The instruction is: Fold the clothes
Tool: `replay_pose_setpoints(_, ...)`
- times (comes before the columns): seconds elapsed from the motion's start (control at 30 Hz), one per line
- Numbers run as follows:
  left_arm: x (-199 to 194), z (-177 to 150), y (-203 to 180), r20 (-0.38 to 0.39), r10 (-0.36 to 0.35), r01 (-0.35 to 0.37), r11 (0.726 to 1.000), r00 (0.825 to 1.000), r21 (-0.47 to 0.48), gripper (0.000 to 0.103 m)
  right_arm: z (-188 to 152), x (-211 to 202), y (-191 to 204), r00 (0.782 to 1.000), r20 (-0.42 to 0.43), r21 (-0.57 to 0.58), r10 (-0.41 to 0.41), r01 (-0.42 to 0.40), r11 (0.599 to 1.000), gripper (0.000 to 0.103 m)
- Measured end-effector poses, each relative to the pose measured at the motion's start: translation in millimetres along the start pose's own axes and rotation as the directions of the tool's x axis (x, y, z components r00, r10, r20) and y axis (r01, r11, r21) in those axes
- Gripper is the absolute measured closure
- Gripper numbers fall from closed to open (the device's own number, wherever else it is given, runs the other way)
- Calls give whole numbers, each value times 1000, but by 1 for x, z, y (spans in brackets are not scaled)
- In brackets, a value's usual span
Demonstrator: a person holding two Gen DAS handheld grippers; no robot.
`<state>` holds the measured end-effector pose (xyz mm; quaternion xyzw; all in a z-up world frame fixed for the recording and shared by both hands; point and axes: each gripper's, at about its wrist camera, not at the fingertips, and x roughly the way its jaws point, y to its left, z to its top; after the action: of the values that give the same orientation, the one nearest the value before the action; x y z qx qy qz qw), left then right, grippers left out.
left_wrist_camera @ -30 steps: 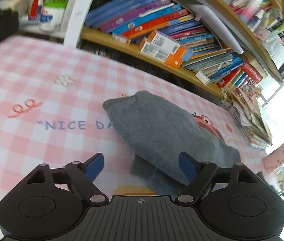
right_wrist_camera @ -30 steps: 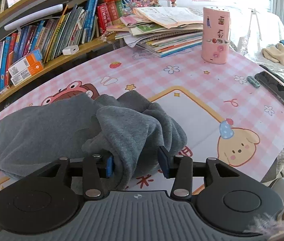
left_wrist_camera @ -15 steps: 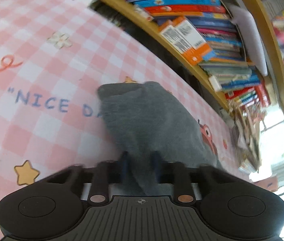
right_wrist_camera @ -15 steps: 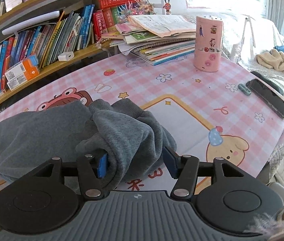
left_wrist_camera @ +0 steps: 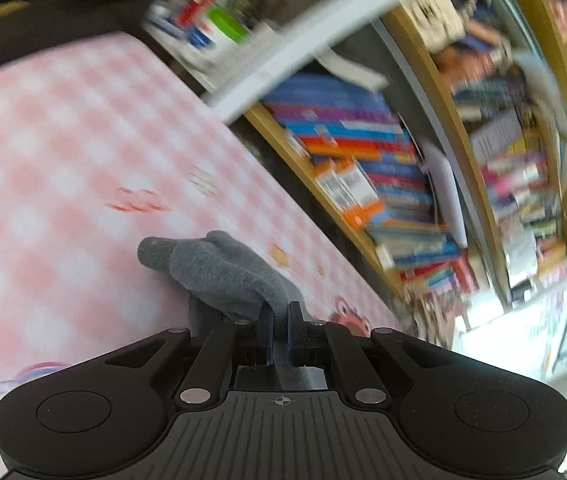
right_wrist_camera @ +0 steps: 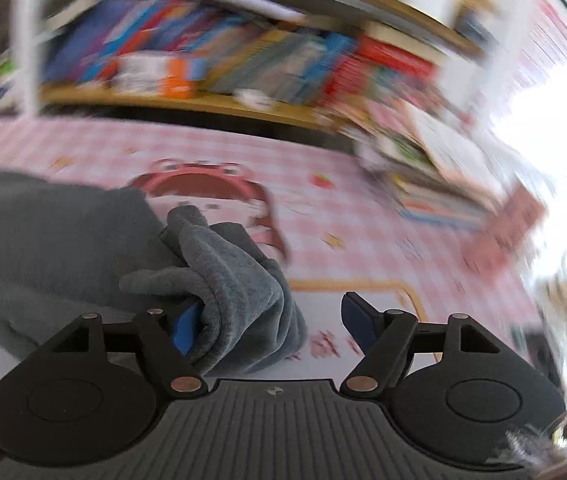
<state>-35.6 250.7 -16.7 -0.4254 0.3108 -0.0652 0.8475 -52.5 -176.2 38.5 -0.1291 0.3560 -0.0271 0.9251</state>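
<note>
Left gripper (left_wrist_camera: 279,330) fingers pinched shut on the garment (left_wrist_camera: 223,276), bunched on the checked surface (left_wrist_camera: 63,152). Right gripper (right_wrist_camera: 271,320) opening, cloth draped over one finger. Risk: I drag it and undo the fold.

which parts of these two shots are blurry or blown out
Left wrist view: bookshelf and checked tablecloth smeared, grey garment fairly sharp. Right wrist view: shelves streaked sideways, right edge blown out white, garment by the claw sharp.
</note>
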Motion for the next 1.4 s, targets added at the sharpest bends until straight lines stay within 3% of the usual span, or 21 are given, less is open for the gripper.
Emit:
replay_pose_setpoints(0.13, -24, 7, 17, 66, 44, -43, 999, 997, -22, 99, 9, -3, 41, 995, 31, -245, 94, -84, 966, 29)
replay_pose_setpoints(0.33, -31, 7, 34, 77, 91, -86, 994, 993, -65, 97, 20, -3, 95, 980, 49, -529, 194, -139, 837, 28)
replay_pose_setpoints(0.43, -28, 3, 40, 59, 118, -113, 989, 991, -92, 97, 22, 10, 110, 979, 9, -576, 204, -162, 801, 28)
replay_pose_setpoints(0.53, -23, 1, 45, 34, 145, -140, 984, 989, -110, 94, 20, 22, 119, 983, -25, -586, 181, -161, 794, 31)
replay_pose_setpoints(0.57, -22, 0, 45, 29, 152, -148, 983, 988, -110, 93, 20, 25, 119, 984, -35, -582, 174, -162, 797, 35)
replay_pose_setpoints(0.6, -22, 0, 47, 26, 155, -151, 982, 988, -113, 93, 19, 27, 117, 984, -43, -572, 172, -165, 804, 50)
replay_pose_setpoints(0.67, -21, 0, 49, 21, 161, -158, 980, 987, -119, 92, 21, 26, 107, 981, -50, -518, 185, -184, 835, 76)
replay_pose_setpoints(0.7, -21, 0, 50, 19, 165, -161, 979, 986, -122, 91, 24, 23, 98, 980, -40, -462, 193, -189, 867, 81)
replay_pose_setpoints(0.8, -19, 0, 51, 10, 172, -170, 977, 985, -126, 91, 33, 10, 51, 986, 30, -191, 166, -157, 969, 86)
replay_pose_setpoints(0.87, -18, 1, 52, 1, 174, -172, 977, 985, -127, 88, 31, 1, 13, 992, 57, 34, 110, -112, 993, 86)
replay_pose_setpoints(0.97, -16, 0, 52, -11, 178, -178, 976, 984, -130, 82, 8, 3, -45, 995, -51, 375, 82, -57, 925, 85)
replay_pose_setpoints(1.03, -12, 0, 53, -32, 182, -184, 973, 983, -137, 81, -15, 11, -62, 984, -155, 456, 91, -10, 890, 82)
replay_pose_setpoints(1.13, -7, -1, 54, -60, 187, -194, 971, 980, -142, 75, -38, 17, -69, 966, -241, 507, 96, 41, 861, 78)
replay_pose_setpoints(1.27, 0, -2, 51, -79, 202, -211, 970, 976, -124, 73, -40, 6, -72, 974, -228, 507, -4, 122, 854, 45)
replay_pose_setpoints(1.33, 1, -2, 50, -83, 204, -213, 969, 975, -122, 73, -39, -1, -77, 977, -207, 497, -54, 153, 854, 44)
replay_pose_setpoints(1.4, 1, -1, 49, -86, 205, -214, 969, 975, -122, 73, -42, -6, -88, 980, -191, 539, -57, 153, 828, 44)
